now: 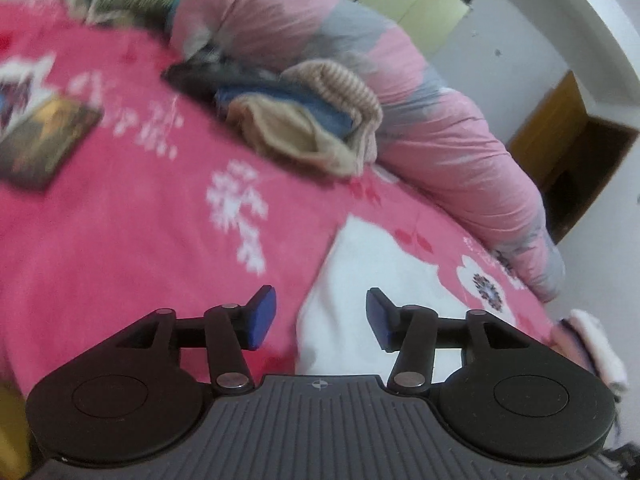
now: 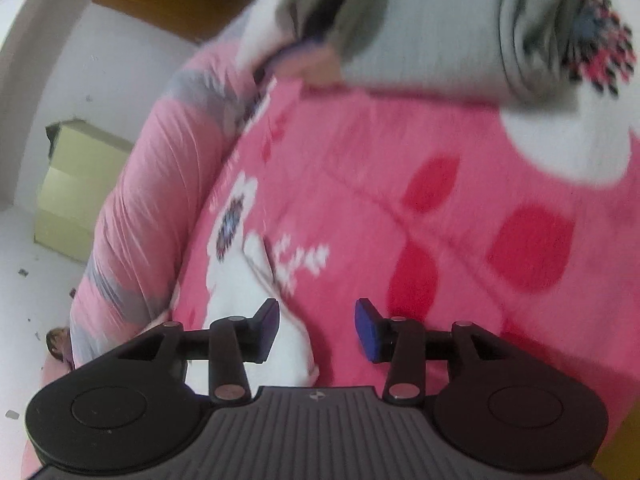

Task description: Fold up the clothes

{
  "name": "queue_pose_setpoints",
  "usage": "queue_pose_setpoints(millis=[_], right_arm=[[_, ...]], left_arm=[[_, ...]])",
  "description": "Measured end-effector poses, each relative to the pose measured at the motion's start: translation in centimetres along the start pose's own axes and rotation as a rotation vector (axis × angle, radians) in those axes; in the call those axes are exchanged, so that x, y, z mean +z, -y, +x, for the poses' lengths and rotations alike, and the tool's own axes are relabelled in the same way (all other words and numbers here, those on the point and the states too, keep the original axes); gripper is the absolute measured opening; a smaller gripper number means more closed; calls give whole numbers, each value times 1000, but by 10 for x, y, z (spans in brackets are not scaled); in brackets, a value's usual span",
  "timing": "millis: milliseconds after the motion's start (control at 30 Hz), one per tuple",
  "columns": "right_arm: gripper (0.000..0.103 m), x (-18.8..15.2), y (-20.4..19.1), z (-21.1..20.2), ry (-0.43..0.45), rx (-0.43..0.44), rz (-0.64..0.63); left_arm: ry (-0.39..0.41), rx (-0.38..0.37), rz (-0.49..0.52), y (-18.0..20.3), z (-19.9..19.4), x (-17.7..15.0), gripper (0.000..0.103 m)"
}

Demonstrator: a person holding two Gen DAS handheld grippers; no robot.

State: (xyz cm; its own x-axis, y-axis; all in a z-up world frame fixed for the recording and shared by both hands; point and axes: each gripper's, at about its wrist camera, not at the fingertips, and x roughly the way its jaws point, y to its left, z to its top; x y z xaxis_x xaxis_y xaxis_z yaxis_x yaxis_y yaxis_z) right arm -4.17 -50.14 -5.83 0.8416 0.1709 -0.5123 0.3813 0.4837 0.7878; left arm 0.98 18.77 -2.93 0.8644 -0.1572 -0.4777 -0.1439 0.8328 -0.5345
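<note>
A blurred grey garment (image 2: pixel 420 28) lies bunched at the far end of the pink flowered bedspread (image 2: pixel 400 184) in the right wrist view. My right gripper (image 2: pixel 318 320) hovers open over the bedspread, well short of the garment, with nothing between its fingers. In the left wrist view my left gripper (image 1: pixel 320 312) is also open and holds nothing, above a white patch of the bedspread (image 1: pixel 120 240). A stack of folded clothes (image 1: pixel 304 120), beige, blue and striped, rests further off against the rolled duvet.
A rolled pink and grey duvet (image 1: pixel 420 112) runs along the bed's far side, also seen as the duvet (image 2: pixel 136 200) in the right view. A book (image 1: pixel 44 140) lies on the bedspread at left. Yellow-green drawers (image 2: pixel 76 192) stand on the white floor beyond.
</note>
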Motion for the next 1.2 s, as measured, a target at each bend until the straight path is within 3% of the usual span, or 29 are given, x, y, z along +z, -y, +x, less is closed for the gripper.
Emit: queue_pose_setpoints(millis=[100, 267, 500, 700, 867, 1033, 1200], right_arm=[[45, 8, -8, 2, 20, 22, -45], [45, 12, -55, 46, -49, 60, -167], [45, 18, -124, 119, -155, 64, -483], [45, 21, -158, 197, -236, 11, -709], [45, 37, -164, 250, -295, 3, -739], [43, 45, -156, 289, -392, -3, -666], [21, 41, -158, 278, -367, 60, -670]], left_arm=[[-35, -1, 55, 12, 22, 19, 52], [-77, -36, 102, 28, 74, 43, 52], [-189, -80, 102, 31, 141, 59, 52], [-223, -88, 93, 30, 166, 54, 52], [-214, -119, 106, 29, 168, 53, 52], [-210, -141, 132, 29, 169, 52, 52], [-198, -143, 190, 33, 168, 51, 52]])
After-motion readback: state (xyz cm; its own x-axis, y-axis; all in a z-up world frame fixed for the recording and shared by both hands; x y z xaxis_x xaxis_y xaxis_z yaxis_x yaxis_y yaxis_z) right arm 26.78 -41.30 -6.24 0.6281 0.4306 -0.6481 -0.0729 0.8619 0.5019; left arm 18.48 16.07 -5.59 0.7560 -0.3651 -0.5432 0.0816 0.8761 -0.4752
